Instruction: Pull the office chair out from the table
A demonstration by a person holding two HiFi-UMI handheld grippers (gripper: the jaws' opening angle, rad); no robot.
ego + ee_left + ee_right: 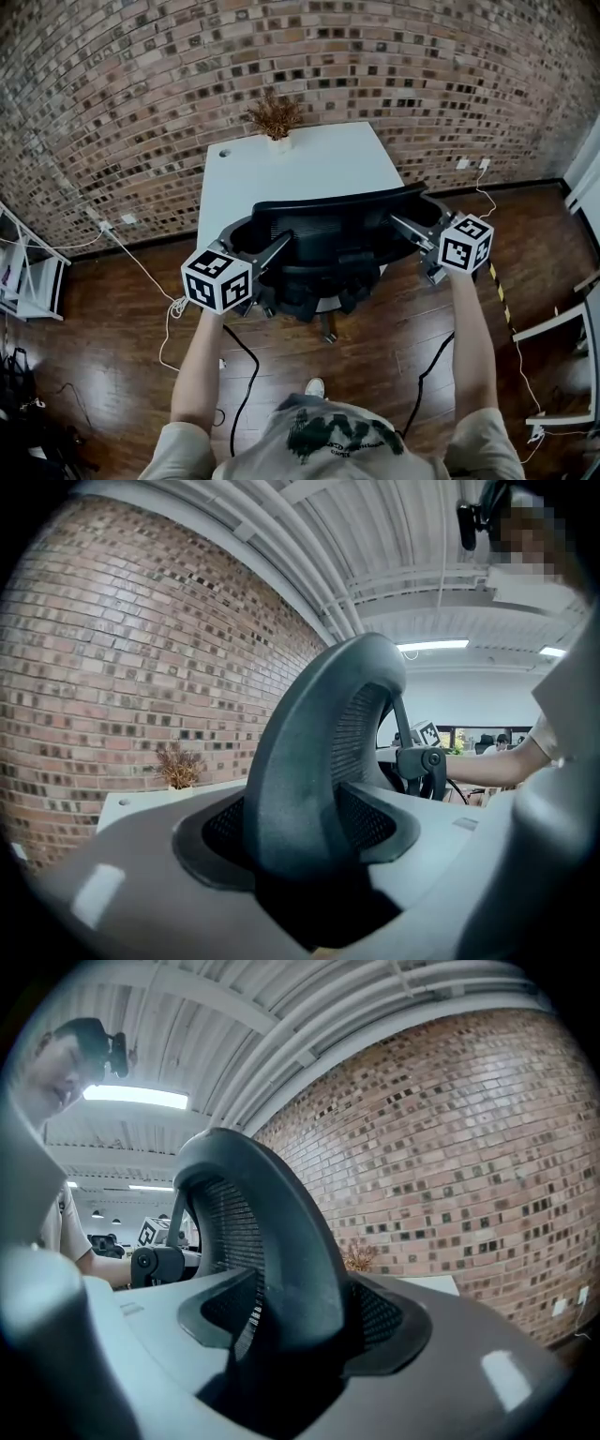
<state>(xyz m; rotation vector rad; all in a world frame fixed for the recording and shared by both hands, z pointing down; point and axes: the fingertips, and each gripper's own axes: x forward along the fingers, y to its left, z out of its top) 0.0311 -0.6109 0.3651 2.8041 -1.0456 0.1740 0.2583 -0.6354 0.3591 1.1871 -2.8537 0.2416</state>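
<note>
The person's arms (199,352) are reaching forward over the wooden floor (112,319). The left gripper (279,246) is clamping its jaws on the left side of the office chair (328,239) backrest, and the right gripper (405,228) is clamping the right side likewise. The office chair is sitting pushed in at the near edge of the white table (300,169). A dried plant (275,117) is standing at the table's far edge, before the brick wall (141,84).
</note>
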